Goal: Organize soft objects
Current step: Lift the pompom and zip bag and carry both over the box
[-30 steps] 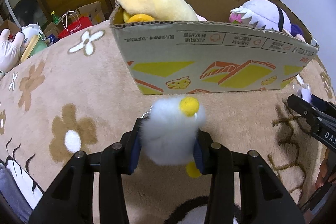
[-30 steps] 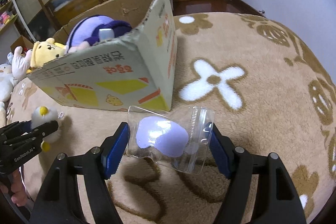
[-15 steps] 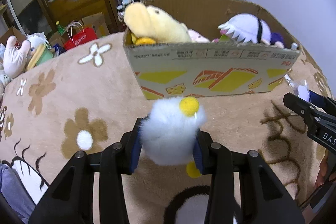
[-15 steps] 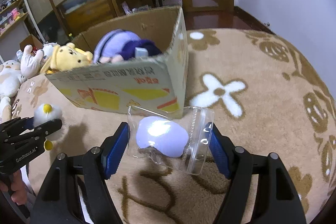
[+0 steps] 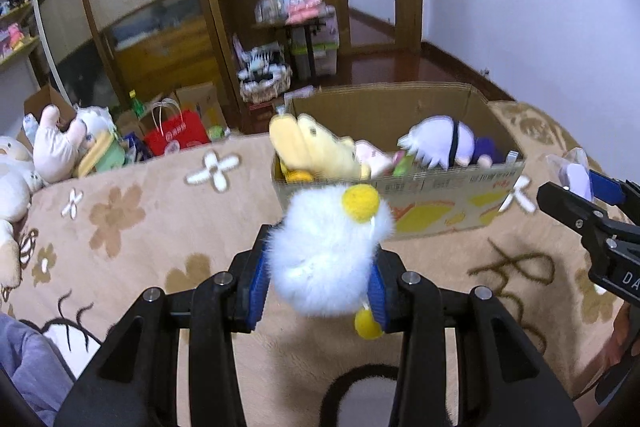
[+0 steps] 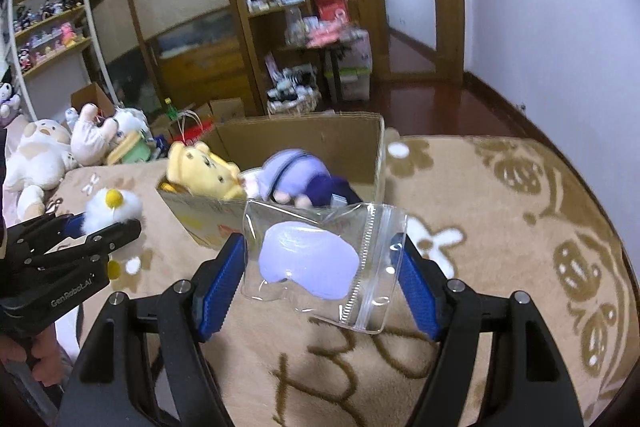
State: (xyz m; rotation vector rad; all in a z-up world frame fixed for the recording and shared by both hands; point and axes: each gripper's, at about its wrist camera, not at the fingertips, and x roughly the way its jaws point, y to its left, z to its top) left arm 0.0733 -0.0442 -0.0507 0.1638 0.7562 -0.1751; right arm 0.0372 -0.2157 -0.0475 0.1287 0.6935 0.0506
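My left gripper is shut on a fluffy white chick toy with a yellow pompom, held above the beige blanket. My right gripper is shut on a clear zip bag with a pale purple soft piece inside. Just beyond both stands an open cardboard box holding a yellow bear plush and a purple doll. The right wrist view shows the left gripper with the chick at the left, and the box straight ahead.
Several plush toys lie at the blanket's far left edge. A red paper bag, small boxes and a wooden cabinet stand on the floor behind. A person's hand grips the left tool.
Both grippers have risen with their loads still held. The box now sits lower and farther off in both views, with its inside and the room behind showing.
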